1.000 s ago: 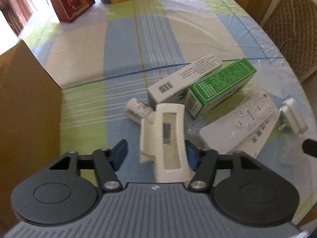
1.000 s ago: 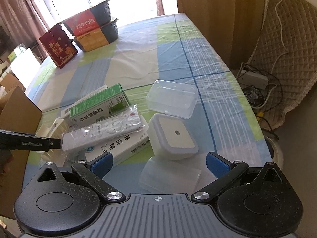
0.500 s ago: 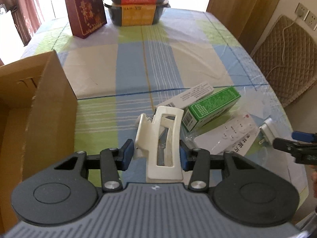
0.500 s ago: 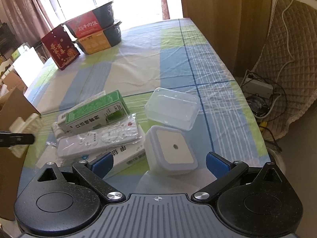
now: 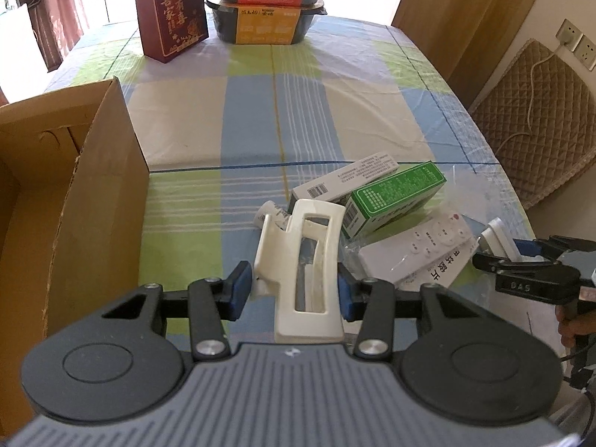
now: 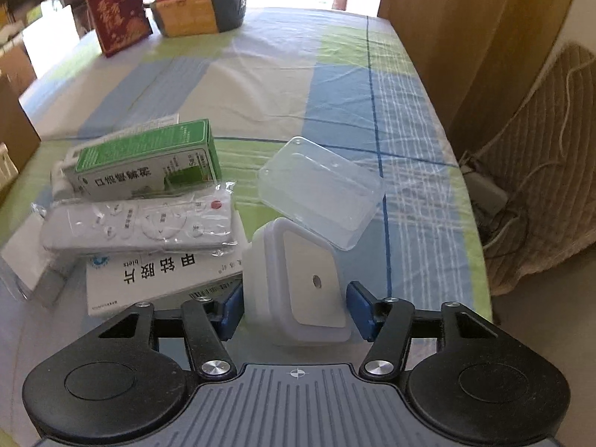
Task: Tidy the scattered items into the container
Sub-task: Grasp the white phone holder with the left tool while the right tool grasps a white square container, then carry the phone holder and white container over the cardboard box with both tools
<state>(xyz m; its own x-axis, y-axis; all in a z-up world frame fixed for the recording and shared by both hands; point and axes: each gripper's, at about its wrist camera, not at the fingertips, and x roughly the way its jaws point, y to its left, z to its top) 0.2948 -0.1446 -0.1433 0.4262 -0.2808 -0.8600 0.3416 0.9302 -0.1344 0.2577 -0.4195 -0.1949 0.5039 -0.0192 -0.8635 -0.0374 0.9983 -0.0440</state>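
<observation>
My left gripper (image 5: 292, 290) is shut on a cream plastic holder (image 5: 309, 257), held above the table beside the open cardboard box (image 5: 74, 205) on the left. Beyond it lie a white tube (image 5: 271, 216), a white carton (image 5: 346, 182), a green carton (image 5: 395, 193) and a bagged white remote (image 5: 417, 246). My right gripper (image 6: 296, 309) is shut on a white square plug-in light (image 6: 301, 279), which sits tilted between the blue pads. A clear plastic box (image 6: 320, 193) lies just behind it. The remote (image 6: 138, 223) rests on a flat white medicine box (image 6: 160, 275).
A dark red gift box (image 5: 171, 11) and two stacked food bowls (image 5: 268, 3) stand at the table's far end. The table edge (image 6: 469, 201) runs down the right side, with a quilted chair cover (image 6: 551, 186) and cables beyond it. A hand (image 5: 573, 320) holds the right gripper.
My left gripper has lifted the cream holder and pulled back, bringing the cardboard box into view. My right gripper has moved in on the plug-in light and narrowed from wide open until its pads touch it.
</observation>
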